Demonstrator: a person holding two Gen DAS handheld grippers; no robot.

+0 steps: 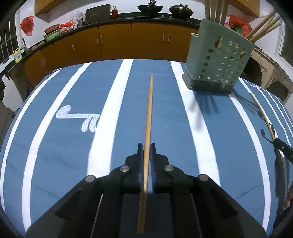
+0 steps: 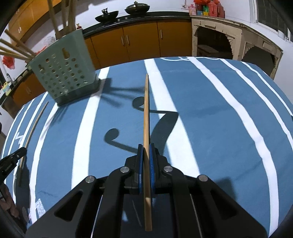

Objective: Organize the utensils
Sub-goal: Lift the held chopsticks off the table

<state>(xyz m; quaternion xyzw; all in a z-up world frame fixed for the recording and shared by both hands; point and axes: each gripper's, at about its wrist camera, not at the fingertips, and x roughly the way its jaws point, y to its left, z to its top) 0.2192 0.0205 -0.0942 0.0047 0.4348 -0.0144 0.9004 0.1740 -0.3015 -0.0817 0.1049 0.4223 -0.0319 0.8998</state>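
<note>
My left gripper [image 1: 146,146] is shut on a wooden chopstick [image 1: 149,113] that points forward above the blue striped tablecloth. My right gripper [image 2: 146,147] is shut on another wooden chopstick [image 2: 146,113], also held above the cloth. A pale green perforated utensil holder [image 1: 218,60] stands on the table at the far right in the left wrist view and at the far left in the right wrist view [image 2: 64,73]. It holds several wooden chopsticks [image 1: 263,31]. Each view shows the other gripper and its chopstick at the edge [image 1: 263,117] [image 2: 33,124].
The table is covered by a blue cloth with white stripes [image 1: 109,109]. Behind it run orange kitchen cabinets [image 1: 117,42] with a dark counter holding woks [image 1: 150,8], bowls and bottles. A worn white cabinet [image 2: 219,36] stands at the right in the right wrist view.
</note>
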